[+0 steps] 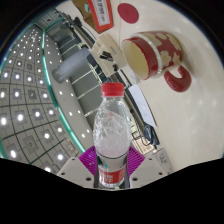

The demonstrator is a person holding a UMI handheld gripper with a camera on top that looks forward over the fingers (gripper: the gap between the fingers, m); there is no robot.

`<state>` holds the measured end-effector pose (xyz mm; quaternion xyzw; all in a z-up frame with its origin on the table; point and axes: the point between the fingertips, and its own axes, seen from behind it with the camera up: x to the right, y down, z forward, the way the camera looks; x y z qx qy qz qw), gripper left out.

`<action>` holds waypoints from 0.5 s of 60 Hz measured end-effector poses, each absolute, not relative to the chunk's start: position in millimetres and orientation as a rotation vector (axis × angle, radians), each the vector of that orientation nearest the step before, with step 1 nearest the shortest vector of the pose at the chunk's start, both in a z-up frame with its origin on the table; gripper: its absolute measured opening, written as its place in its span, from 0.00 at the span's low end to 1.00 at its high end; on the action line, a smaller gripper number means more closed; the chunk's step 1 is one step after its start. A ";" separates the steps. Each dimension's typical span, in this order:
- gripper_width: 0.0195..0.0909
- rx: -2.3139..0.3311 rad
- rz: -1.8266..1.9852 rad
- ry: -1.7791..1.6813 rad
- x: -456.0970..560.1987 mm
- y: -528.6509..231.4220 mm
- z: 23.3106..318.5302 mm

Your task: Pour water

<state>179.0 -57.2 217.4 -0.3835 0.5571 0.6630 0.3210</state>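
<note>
My hand-held gripper [111, 170] clamps a clear water bottle [111, 135] low on its body, tilted toward a red-and-white mug [152, 55] on the table [120, 75] beyond. The thin plastic looks light, slick, crushable; I judge a firm mid-body grip safest.

1. Water bottle [110, 135]: clear plastic, red cap on, red label band near the base. Runs lengthwise between the gripper [110, 168] fingers, cap pointing away, pink pads against both its sides.
2. Mug [150, 55]: red-and-cream pattern, red handle, well beyond the bottle cap, appears tilted in view. Contents not visible.
</note>
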 end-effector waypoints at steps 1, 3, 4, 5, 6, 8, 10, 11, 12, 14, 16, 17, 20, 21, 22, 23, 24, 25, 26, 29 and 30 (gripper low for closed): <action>0.22 -0.983 1.757 1.488 184.3 -58.0 213.6; 0.21 -0.942 1.786 1.538 197.4 -69.2 212.2; 0.22 -0.937 1.781 1.550 198.9 -60.1 202.1; 0.21 -0.933 1.784 1.562 197.8 -51.2 197.7; 0.21 -0.928 1.789 1.568 198.8 -51.5 196.7; 0.21 -0.929 1.790 1.577 200.9 -52.8 193.6; 0.22 -0.942 1.788 1.578 200.1 -53.4 192.9; 0.21 -0.945 1.795 1.576 205.6 -60.4 191.5; 0.21 -0.951 1.796 1.576 205.8 -61.5 191.5; 0.21 -0.962 1.803 1.574 203.9 -52.8 186.2; 0.21 -0.982 1.807 1.569 203.6 -53.2 188.5; 0.21 -0.995 1.805 1.564 203.2 -53.9 189.9; 0.21 -1.058 1.789 1.536 195.0 -74.7 197.0; 0.21 -1.091 1.772 1.517 191.3 -75.4 196.3; 0.21 -1.129 1.747 1.491 188.0 -65.3 192.7; 0.21 -1.159 1.733 1.464 190.7 -55.0 192.9; 0.21 -1.195 1.712 1.436 188.0 -56.4 195.0; 0.21 -1.231 1.688 1.405 185.6 -58.6 197.2; 0.21 -1.269 1.663 1.369 183.0 -60.5 200.4; 0.21 -1.375 1.573 1.251 180.2 -63.9 211.8; 0.22 -1.411 1.528 1.207 181.7 -61.5 216.0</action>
